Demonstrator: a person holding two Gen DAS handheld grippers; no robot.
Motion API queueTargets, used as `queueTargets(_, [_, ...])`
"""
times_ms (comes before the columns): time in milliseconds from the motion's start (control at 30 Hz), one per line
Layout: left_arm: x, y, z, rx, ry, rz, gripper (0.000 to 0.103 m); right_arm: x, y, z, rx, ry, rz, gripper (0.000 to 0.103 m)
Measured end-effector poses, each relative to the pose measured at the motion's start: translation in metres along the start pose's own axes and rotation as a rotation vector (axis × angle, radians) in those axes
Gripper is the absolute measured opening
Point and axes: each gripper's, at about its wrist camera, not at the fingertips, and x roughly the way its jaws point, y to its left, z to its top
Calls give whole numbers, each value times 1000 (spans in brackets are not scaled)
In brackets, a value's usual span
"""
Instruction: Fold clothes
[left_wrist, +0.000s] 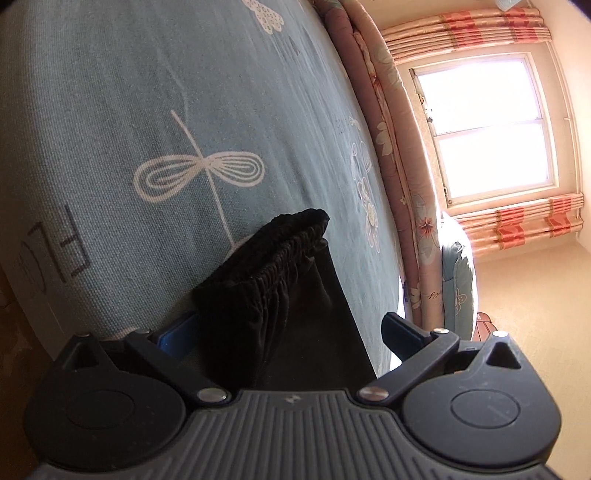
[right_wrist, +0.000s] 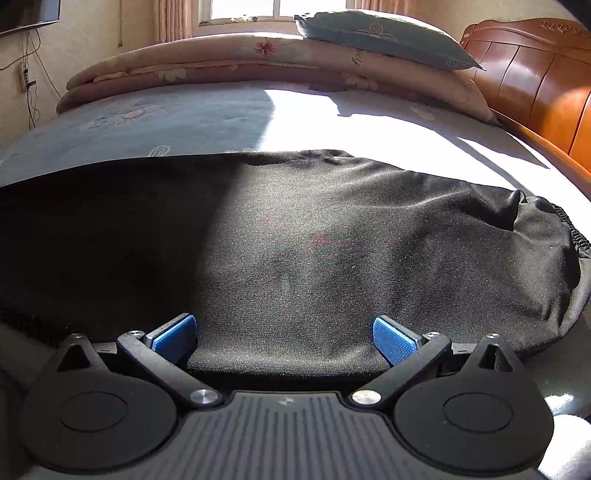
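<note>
I see the black garment (right_wrist: 314, 240) spread flat on the bed (right_wrist: 166, 114) directly ahead of the right gripper (right_wrist: 285, 338). Its near hem runs between that gripper's spread blue pads (right_wrist: 395, 341), and the cloth lies between them ungripped. The elastic waistband (right_wrist: 576, 236) bunches at the far right edge of the cloth. Beyond the garment the bedsheet is bare up to the folded quilt (right_wrist: 221, 66) and pillow (right_wrist: 388, 37). The headboard (right_wrist: 535, 81) bounds the right side.

From the left wrist view, the left gripper (left_wrist: 288, 332) is tilted, with the bedsheet (left_wrist: 147, 110) filling the upper left. Its jaws stand wide. The gathered waistband (left_wrist: 273, 251) rises between them and the fabric hangs down through the gap. I cannot tell whether either pad touches the cloth. To its right the bed edge drops away toward the window (left_wrist: 484, 129) and curtains (left_wrist: 465, 33).
</note>
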Motion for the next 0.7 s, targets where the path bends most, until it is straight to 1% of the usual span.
queueTargets(233, [-3,7,6,-29,5,-26,102,1,1,2,0,14,-6,103])
queueTargets(333, [-6,6,4,-10,3,-36,102,0,1,4,-7,19,-8,103])
queueTargets(400, [-9,7,3,-2,2,-67,102,-1,4,7,-28,20,-3,103])
queueTargets(467, [-12,11,3,-18,-4,-104,102,-3,10,9,-66,15,-6,103])
queueTargets(600, [-20,19,5,-52,-20,-213,102,-5,22,11,-108,4,11,103])
queueTargets(700, [-22,22,5,-52,-24,-230,102,-11,31,17,-132,-24,16,103])
